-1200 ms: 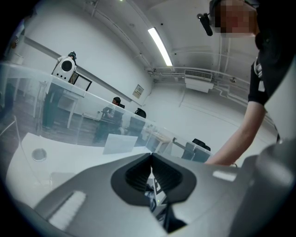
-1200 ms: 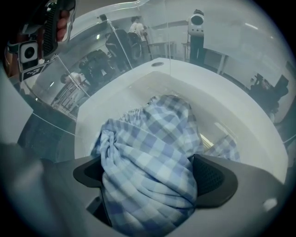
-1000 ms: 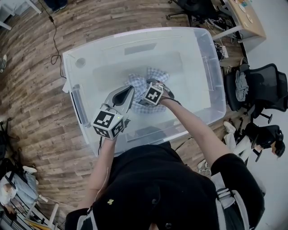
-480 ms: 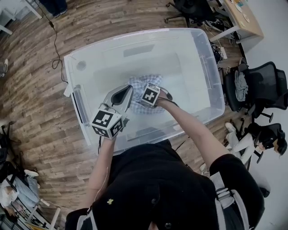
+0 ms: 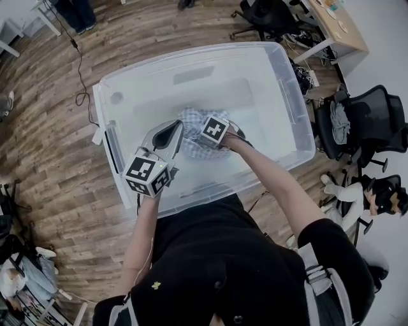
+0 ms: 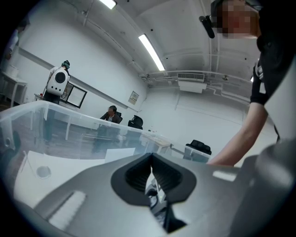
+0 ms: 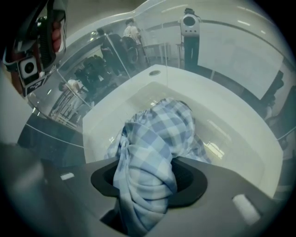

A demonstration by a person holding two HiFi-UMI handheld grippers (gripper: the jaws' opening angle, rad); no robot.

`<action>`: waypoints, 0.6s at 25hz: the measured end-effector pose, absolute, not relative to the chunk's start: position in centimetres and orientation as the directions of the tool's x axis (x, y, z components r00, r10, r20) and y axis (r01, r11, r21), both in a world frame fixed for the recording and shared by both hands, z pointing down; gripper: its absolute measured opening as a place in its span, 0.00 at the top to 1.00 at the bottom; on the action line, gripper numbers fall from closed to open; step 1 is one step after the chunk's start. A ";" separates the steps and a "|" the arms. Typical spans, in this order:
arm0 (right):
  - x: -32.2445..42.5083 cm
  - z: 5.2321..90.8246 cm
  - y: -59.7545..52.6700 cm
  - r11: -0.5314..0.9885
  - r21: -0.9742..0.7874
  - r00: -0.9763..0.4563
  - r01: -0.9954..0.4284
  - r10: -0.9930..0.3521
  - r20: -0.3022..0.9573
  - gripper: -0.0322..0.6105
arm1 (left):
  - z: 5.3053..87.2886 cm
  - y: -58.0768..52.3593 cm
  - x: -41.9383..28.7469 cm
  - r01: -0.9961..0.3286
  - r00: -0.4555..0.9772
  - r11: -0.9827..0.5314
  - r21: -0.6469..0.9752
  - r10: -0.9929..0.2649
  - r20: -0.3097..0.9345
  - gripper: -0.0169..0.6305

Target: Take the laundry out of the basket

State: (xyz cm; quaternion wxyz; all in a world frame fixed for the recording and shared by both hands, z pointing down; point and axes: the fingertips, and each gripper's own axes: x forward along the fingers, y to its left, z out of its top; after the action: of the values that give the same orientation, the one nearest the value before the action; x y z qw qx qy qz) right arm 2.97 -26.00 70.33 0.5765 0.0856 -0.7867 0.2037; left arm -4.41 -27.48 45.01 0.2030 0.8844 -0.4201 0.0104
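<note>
A blue-and-white checked cloth (image 5: 190,122) lies bunched on the floor of a big clear plastic bin (image 5: 191,49). My right gripper (image 5: 215,136) points steeply down into the bin. Its jaws have just been closing and now pinch a thick fold of the cloth (image 7: 162,125), which fills the right gripper (image 7: 148,180) between the pads. The rest of the cloth hangs down to the bin's white bottom (image 7: 231,125). My left gripper (image 5: 173,127) hovers just left of the cloth, nearly level, with its jaws together and nothing in them. The left gripper (image 6: 151,169) looks across the bin's far wall (image 6: 69,125).
The bin stands on a wooden floor. A black cable (image 5: 80,70) trails at the left. Office chairs (image 5: 376,121) and a desk (image 5: 338,19) crowd the right side. Bags and clutter (image 5: 19,274) sit at the lower left.
Both grippers have come up a little. The right jaws have closed on the checked cloth, and the cloth is gathered more tightly under them.
</note>
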 end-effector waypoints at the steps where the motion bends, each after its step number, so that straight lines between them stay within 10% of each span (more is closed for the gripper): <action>1: 2.9 69.7 -26.6 0.903 -0.207 -0.334 -0.377 0.076 0.940 0.58 | 44.9 -27.4 -4.4 -0.747 0.648 -0.567 0.348 -0.739 0.187 0.96; 15: 2.5 62.5 -28.5 0.871 -0.146 -0.467 -0.469 -0.104 0.878 0.58 | 42.7 -25.7 -3.5 -0.722 0.681 -0.620 0.308 -0.716 0.155 0.96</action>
State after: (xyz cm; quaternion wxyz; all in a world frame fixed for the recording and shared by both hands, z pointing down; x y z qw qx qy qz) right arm 2.53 -28.51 62.53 0.4870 0.1714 -0.8356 0.1874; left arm -3.53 -25.71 42.73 0.1747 0.8999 -0.3995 0.0086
